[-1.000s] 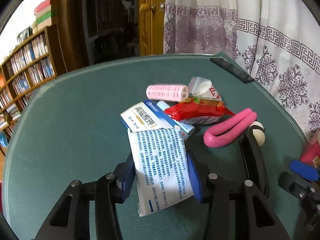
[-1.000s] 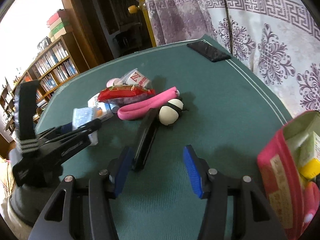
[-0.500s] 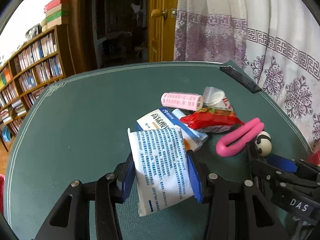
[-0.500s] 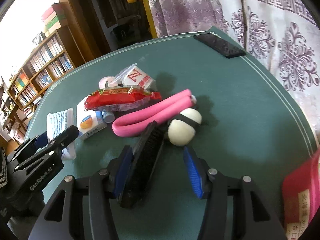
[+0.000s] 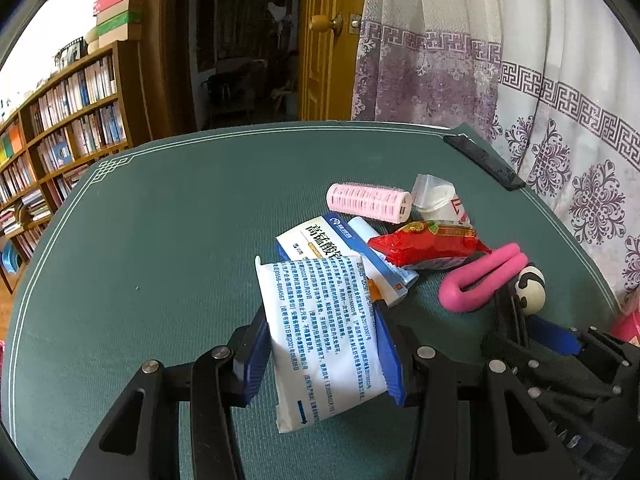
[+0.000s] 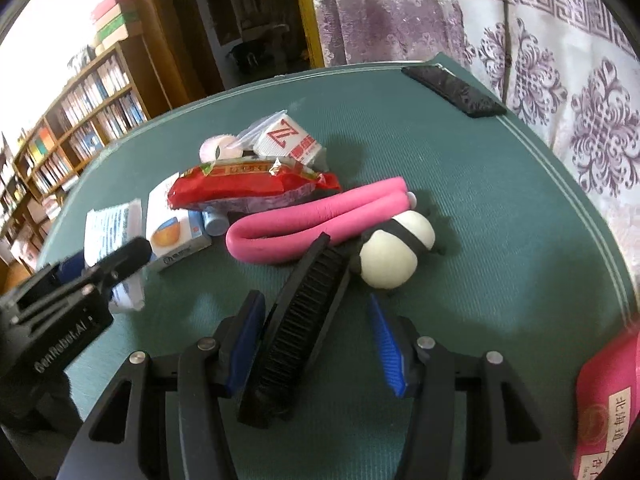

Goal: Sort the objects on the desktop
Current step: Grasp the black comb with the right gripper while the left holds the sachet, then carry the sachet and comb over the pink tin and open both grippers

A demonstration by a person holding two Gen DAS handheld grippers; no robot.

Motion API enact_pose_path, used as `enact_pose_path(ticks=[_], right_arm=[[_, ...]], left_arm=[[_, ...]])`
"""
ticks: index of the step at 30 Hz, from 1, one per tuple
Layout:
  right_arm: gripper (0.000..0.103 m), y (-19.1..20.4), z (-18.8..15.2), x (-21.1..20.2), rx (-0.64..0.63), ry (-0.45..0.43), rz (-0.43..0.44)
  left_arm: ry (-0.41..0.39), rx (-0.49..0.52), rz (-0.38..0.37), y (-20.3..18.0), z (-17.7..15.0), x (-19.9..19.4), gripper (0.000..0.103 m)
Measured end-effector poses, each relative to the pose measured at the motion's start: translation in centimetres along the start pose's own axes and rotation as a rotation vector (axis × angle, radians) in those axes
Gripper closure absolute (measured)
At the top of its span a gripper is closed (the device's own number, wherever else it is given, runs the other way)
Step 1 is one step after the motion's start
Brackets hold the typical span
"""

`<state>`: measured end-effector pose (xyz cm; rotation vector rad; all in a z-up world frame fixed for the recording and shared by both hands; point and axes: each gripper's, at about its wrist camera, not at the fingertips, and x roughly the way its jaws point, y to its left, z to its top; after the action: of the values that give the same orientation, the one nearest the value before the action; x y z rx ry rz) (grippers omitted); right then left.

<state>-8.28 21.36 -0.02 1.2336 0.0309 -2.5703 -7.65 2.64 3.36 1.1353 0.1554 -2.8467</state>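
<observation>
My left gripper (image 5: 320, 316) is shut on a white sachet (image 5: 324, 344) printed with blue text, held just above the green table (image 5: 160, 260). In the right wrist view a black comb (image 6: 304, 320) lies between the jaws of my right gripper (image 6: 316, 302). Those jaws are closing: the comb rests against the left pad, while the right pad stands clear of it. A panda ball (image 6: 392, 252) and a bent pink foam curler (image 6: 320, 216) sit just beyond the comb's far end.
Piled mid-table are a red snack packet (image 6: 248, 184), a white-and-blue medicine box (image 5: 332, 240), a pink hair roller (image 5: 368, 202) and a bagged white pack (image 6: 288, 140). A black phone (image 6: 452, 92) lies at the far edge. A pink pouch (image 6: 608, 400) stands at the right.
My right gripper has moved forward and down over the comb, which now lies deeper between its narrowing jaws. The left gripper has kept its hold on the sachet and barely shifted.
</observation>
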Motion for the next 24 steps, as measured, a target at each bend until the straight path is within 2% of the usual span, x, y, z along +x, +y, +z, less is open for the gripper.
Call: enact_pose_path(ticks=[1, 3, 4, 8, 12, 18, 24], right_arm=[[0.054, 0.3, -0.3, -0.1, -0.02, -0.004, -0.012], [0.072, 0.6, -0.9, -0.4, -0.052, -0.013, -0.047], [0.074, 0.4, -1.3, -0.6, -0.049, -0.016, -0.044], [0.074, -0.9, -2.2, -1.9, 0.014, -0.015, 0.001], [0.074, -1.9, -3.1, -4.9, 0.058, -0.061, 0.018], [0.074, -3.6, -4.2, -10.4, 0.094, -0.146, 0.001], [0.074, -6.1, -6.0, -15.6, 0.142, -0.219, -0.058]], left_arm=[[-0.001, -0.002, -0.002, 0.0, 0.0, 0.0, 0.054], [-0.005, -0.006, -0.004, 0.1, 0.0, -0.2, 0.054], [-0.007, -0.007, -0.007, 0.1, 0.1, -0.3, 0.054], [-0.02, -0.008, -0.015, 0.0, 0.2, -1.0, 0.054], [-0.037, -0.001, -0.025, -0.5, 0.3, -1.7, 0.053], [-0.057, 0.016, -0.054, -1.8, 0.4, -2.9, 0.053], [-0.075, 0.057, -0.105, -3.9, 0.2, -4.7, 0.053]])
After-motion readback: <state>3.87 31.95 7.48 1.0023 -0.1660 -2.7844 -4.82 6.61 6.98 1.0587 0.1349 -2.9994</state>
